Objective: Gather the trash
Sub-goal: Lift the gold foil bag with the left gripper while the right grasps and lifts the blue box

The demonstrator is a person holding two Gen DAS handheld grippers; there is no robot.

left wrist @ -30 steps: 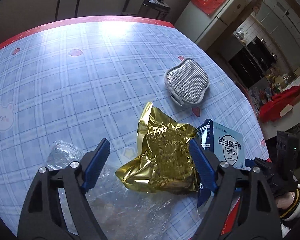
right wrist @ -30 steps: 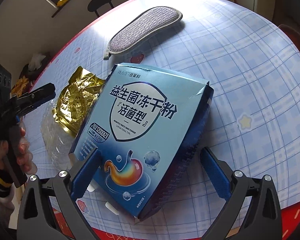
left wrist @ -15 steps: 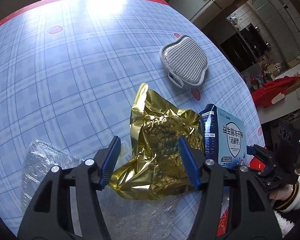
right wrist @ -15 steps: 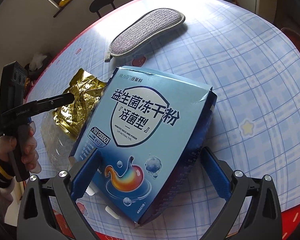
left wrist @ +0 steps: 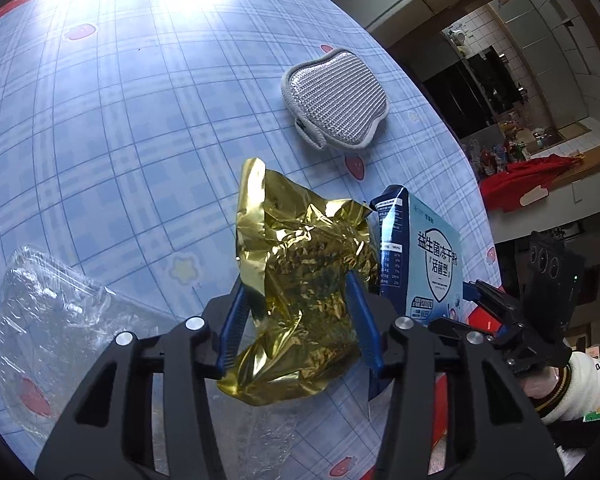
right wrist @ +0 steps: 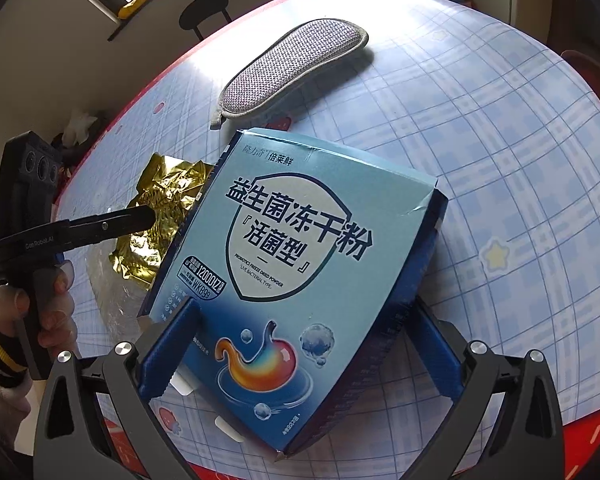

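A crumpled gold foil wrapper [left wrist: 304,280] lies on the blue checked table [left wrist: 120,120]. My left gripper [left wrist: 298,292] is shut on the gold wrapper, its blue pads pressing both sides. A blue cardboard box [right wrist: 296,272] with Chinese print is held tilted just to the right of the wrapper; my right gripper [right wrist: 308,308] is shut on the box. The box also shows in the left wrist view [left wrist: 424,264], and the wrapper shows in the right wrist view [right wrist: 160,216]. A clear plastic tray [left wrist: 56,320] lies on the table left of the wrapper.
A grey mesh pad [left wrist: 336,100] lies farther out on the table, also in the right wrist view [right wrist: 292,68]. The table's red rim [right wrist: 540,432] is close in front. A black stool [right wrist: 204,12] stands beyond the far edge.
My left gripper has closed from wide open onto the gold wrapper. My right gripper has closed in on the blue box, which has stayed put.
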